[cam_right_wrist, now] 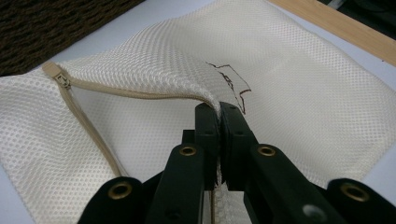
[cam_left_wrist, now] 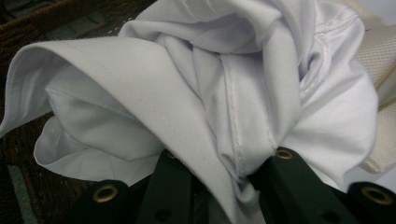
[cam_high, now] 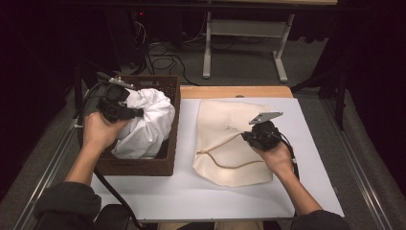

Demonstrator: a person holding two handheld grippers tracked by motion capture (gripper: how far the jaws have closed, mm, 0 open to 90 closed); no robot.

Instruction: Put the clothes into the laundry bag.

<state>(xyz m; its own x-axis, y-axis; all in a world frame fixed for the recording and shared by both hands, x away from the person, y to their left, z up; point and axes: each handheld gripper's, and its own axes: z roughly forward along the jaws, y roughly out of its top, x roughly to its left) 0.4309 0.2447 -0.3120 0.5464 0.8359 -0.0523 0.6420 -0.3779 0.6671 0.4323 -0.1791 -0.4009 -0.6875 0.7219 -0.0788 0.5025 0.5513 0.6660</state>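
A white garment (cam_high: 143,127) sits bunched in a brown woven basket (cam_high: 165,165) at the left of the table, and the left gripper (cam_high: 136,113) has its jaws pinching a fold of the cloth. Right of the basket, a cream mesh bag (cam_high: 225,158) lies flat on the white table top (cam_high: 191,196); the right gripper (cam_high: 249,136) has its jaws pressed together on the upper edge of the bag's open zipper (cam_high: 230,167), holding that edge up. A wooden strip (cam_high: 234,91) borders the far edge of the table. Beyond it the room is dark, with cables (cam_high: 160,60) on the floor and a pale metal stand (cam_high: 244,43). The right gripper view shows the mesh weave, the zipper pull (cam_right_wrist: 60,79) and a dark line drawing (cam_right_wrist: 231,84); the left gripper view shows the garment's seams (cam_left_wrist: 233,107).
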